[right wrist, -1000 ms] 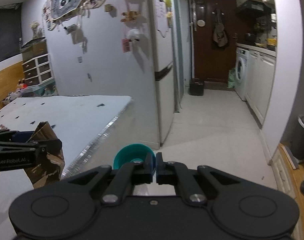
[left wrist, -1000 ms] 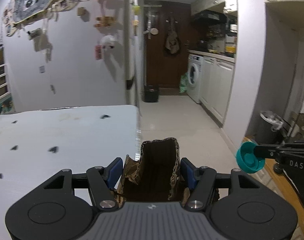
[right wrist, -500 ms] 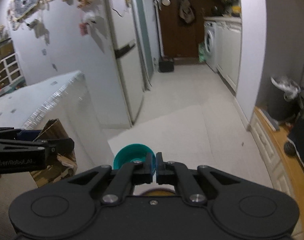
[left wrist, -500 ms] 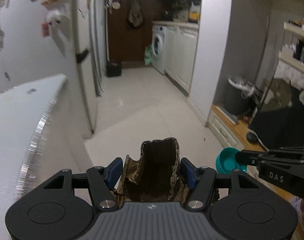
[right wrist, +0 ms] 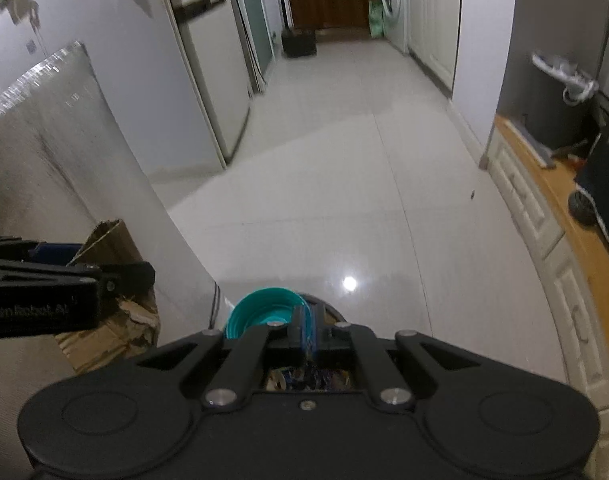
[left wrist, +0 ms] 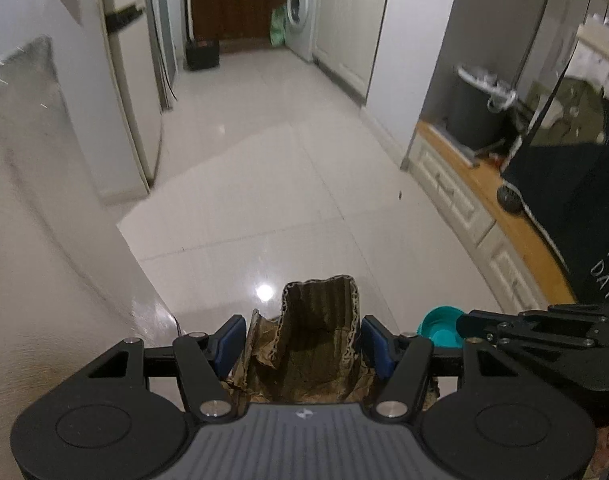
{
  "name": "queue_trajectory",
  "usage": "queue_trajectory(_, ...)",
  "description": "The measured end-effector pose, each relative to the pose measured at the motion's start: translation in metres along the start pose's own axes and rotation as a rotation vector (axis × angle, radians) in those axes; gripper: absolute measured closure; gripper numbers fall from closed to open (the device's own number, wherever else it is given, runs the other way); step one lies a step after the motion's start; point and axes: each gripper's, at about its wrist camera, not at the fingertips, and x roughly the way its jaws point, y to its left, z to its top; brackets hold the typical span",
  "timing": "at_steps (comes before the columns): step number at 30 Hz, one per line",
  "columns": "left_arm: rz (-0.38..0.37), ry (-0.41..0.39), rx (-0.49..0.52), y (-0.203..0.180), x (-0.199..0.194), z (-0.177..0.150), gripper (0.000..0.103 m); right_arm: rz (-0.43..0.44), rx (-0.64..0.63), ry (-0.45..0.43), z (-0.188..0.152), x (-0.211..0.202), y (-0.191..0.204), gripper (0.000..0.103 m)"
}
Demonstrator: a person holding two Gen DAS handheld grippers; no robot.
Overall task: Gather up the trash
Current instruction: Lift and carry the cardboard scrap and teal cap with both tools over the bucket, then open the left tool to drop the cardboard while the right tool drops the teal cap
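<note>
A crumpled piece of brown cardboard [left wrist: 320, 344] stands between the blue pads of my left gripper [left wrist: 304, 336], which is shut on it. The right wrist view shows the same cardboard [right wrist: 112, 240] at the left, held by the left gripper [right wrist: 104, 276]. My right gripper [right wrist: 308, 320] is shut on the rim of a teal plastic lid [right wrist: 260, 312]. That lid [left wrist: 436, 326] also shows at the right of the left wrist view. Both grippers point steeply down over the shiny white floor. Under the right gripper a dark round rim [right wrist: 328, 304] shows, with colourful wrappers [right wrist: 308, 378] inside.
A white table side [left wrist: 32, 200] rises on the left, with a fridge [left wrist: 132, 80] behind it. A grey bin with a white liner [left wrist: 476, 112] stands at the right, on a wooden step [left wrist: 504, 208]. A black cloth with lettering [left wrist: 584, 200] hangs nearby. A washing machine [left wrist: 300, 20] is far back.
Both grippers have sunk and tipped downward, away from the table top. The floor now fills both views. The cardboard and the teal lid stay gripped as before.
</note>
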Motion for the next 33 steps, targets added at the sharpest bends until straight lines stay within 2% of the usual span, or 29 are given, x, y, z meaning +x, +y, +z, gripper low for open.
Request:
queue_trajectory(7,-0.016,0.099,0.001,0.005,0.062,-0.002,0.039,-0.008,0.019,0.096,0.002,0.048,-0.013,0.1)
queue_trajectory(16,-0.039,0.265,-0.017,0.021,0.133,-0.016,0.036,-0.01,0.061,0.18,0.002,0.092,-0.024,0.1)
queue_trajectory(24,0.003,0.348,-0.019,0.026,0.167,-0.026,0.015,-0.021,0.063,0.241,-0.004,0.117,-0.029,0.1)
queue_trajectory(33,0.05,0.38,-0.011,0.039,0.17,-0.032,0.004,-0.004,0.051,0.28,-0.007,0.139,-0.021,0.1)
